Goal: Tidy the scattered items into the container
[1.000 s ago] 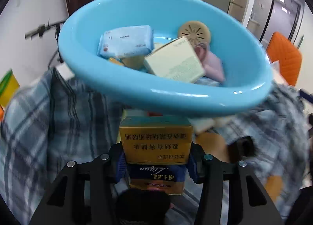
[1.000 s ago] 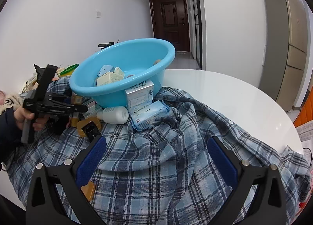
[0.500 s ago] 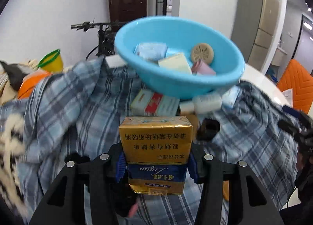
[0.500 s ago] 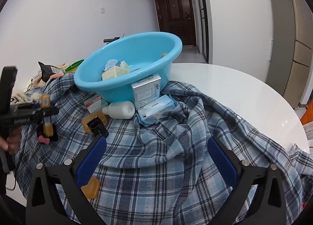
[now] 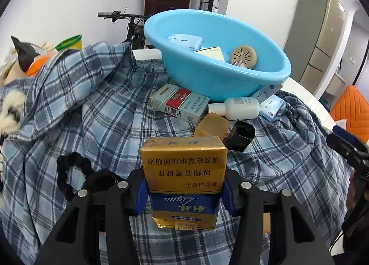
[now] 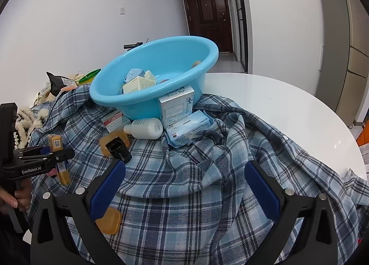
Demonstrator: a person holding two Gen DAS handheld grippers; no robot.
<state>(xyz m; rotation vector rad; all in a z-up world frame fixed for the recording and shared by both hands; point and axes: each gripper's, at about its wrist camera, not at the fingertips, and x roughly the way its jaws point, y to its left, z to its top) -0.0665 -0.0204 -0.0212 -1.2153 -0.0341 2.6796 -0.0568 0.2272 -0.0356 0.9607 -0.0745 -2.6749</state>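
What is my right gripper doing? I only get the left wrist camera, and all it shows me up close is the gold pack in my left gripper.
Observer: The right gripper is open and empty, hovering over the plaid shirt.
Operator: Anything near it to grab?
Observer: The black cap lies just ahead of its left fingertip.
Operator: I see only a corner of a white box behind the bottle. Is it in the basin?
Observer: No. The white box stands outside, leaning against the basin wall.
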